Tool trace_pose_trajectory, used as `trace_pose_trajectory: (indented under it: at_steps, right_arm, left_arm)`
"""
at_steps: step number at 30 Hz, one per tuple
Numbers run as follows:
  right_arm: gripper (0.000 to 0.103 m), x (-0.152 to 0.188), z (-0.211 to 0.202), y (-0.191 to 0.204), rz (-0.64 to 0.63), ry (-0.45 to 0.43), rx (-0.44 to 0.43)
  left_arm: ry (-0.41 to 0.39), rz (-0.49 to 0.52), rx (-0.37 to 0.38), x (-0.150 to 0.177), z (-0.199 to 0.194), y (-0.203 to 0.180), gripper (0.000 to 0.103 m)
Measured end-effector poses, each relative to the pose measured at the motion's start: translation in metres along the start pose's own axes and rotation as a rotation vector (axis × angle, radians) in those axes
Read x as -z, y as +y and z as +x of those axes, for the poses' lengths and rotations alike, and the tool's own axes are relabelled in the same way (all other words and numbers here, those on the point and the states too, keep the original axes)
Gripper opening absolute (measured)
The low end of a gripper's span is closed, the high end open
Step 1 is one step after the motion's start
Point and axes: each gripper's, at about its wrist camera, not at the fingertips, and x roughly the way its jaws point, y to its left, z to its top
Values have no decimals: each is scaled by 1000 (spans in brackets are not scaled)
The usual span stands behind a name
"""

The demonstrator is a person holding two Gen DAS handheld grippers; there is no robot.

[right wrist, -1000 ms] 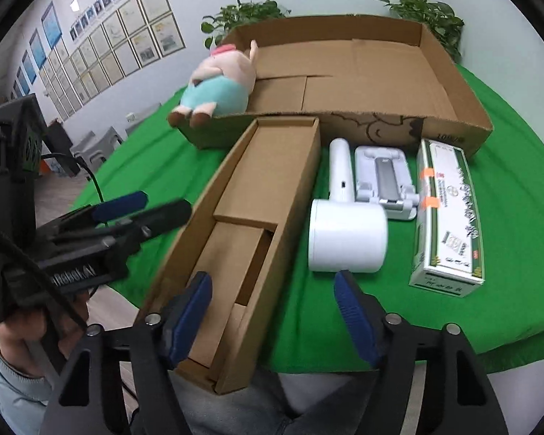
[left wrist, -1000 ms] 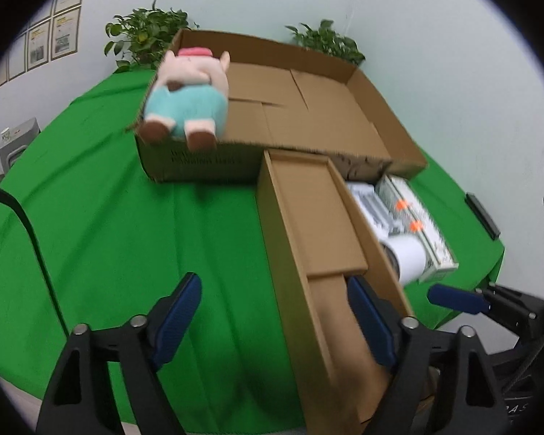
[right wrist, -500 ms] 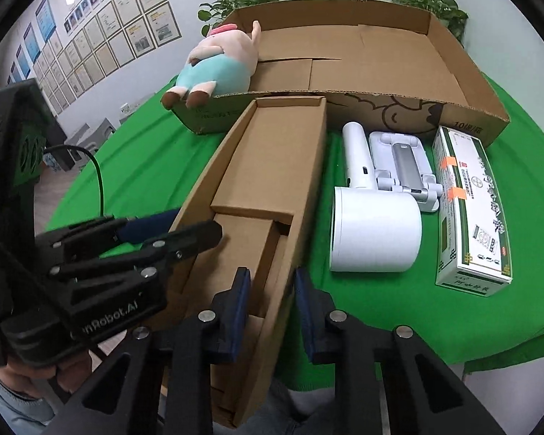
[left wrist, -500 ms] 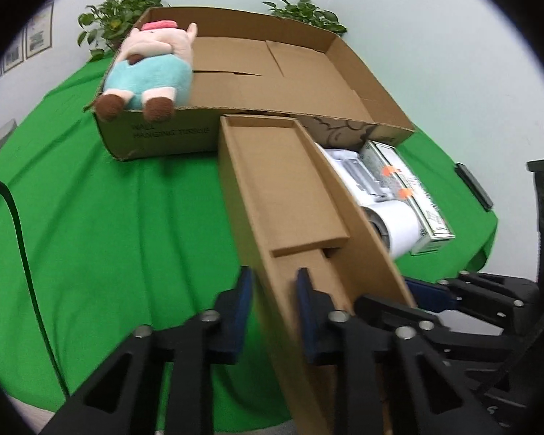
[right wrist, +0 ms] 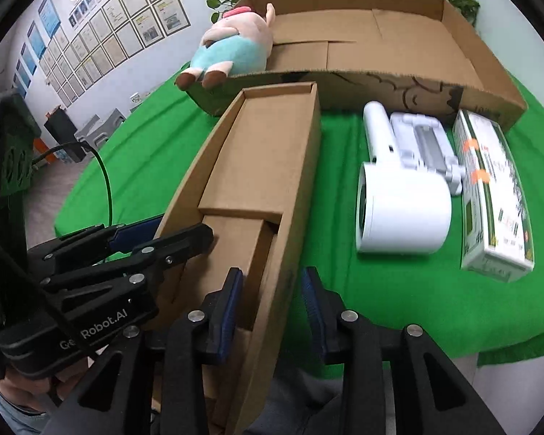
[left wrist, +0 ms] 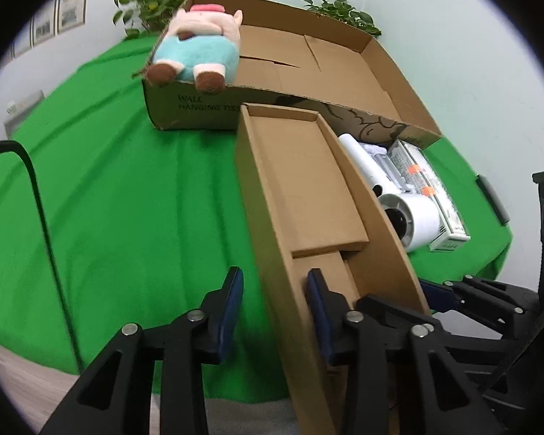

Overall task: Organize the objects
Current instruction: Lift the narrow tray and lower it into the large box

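A long narrow cardboard box (left wrist: 308, 195) (right wrist: 264, 166) lies open on the green table, its near end toward me. My left gripper (left wrist: 275, 301) straddles its left wall, fingers a little apart from it. My right gripper (right wrist: 272, 297) straddles its right wall the same way, slightly parted. A pig plush (left wrist: 196, 54) (right wrist: 232, 50) lies on the corner of a big open carton (left wrist: 344, 72) (right wrist: 380, 47) behind. A white hair dryer (right wrist: 402, 203) (left wrist: 409, 217), a white stand (right wrist: 420, 141) and a green-white carton (right wrist: 493, 188) (left wrist: 431, 188) lie to the right.
The green cloth (left wrist: 127, 181) covers a round table whose near edge is just under the grippers. A black cable (left wrist: 36, 188) crosses the left side. Potted plants (left wrist: 152, 0) and framed papers (right wrist: 101, 43) are by the wall.
Both grippers closed on the narrow box's walls half a second ago and have now parted slightly. The box's near end has moved a little, with both views nearer to it.
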Motion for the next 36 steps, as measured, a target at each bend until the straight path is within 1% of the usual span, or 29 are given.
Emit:
trace_pose_trajectory:
  at_steps: [1, 2, 4, 7, 10, 15, 20, 26, 29, 31, 33, 34, 36]
  right_arm:
    - [26, -1, 1, 1, -5, -4, -2]
    - [25, -2, 2, 2, -10, -3, -14]
    - [24, -3, 3, 4, -15, -15, 2]
    - [24, -4, 4, 4, -14, -24, -2]
    - [24, -2, 1, 3, -16, -49, -11]
    - [24, -7, -20, 5, -49, -132, -29]
    - [24, -23, -46, 5, -62, -236, -26]
    - [23, -59, -81, -2, -64, -392, -2]
    - [23, -83, -98, -5, -75, -454, 15]
    - [23, -101, -109, -7, -85, -495, 25]
    - [23, -125, -116, -10, -87, -522, 21]
    - [23, -135, -118, -11, -90, -530, 19]
    - [23, -165, -121, -14, -102, -531, 18]
  left_arm:
    - [0, 3, 7, 0, 1, -2, 21]
    - [-12, 14, -13, 0, 0, -3, 20]
    - [-14, 7, -14, 0, 1, -2, 20]
    - [-17, 3, -22, 1, 0, -1, 20]
    - [-39, 1, -33, 0, -5, -5, 20]
    - [-124, 27, -56, -10, -28, -15, 20]
    - [-225, 65, -58, -31, -47, -30, 19]
    - [-348, 141, -53, -78, -69, -52, 19]
    - [-400, 175, -46, -110, -79, -61, 19]
    - [-440, 208, -62, -132, -84, -67, 18]
    - [-456, 213, -68, -155, -85, -69, 18]
    - [-469, 227, -77, -172, -84, -70, 18]
    - [-472, 237, -80, -194, -82, -69, 18]
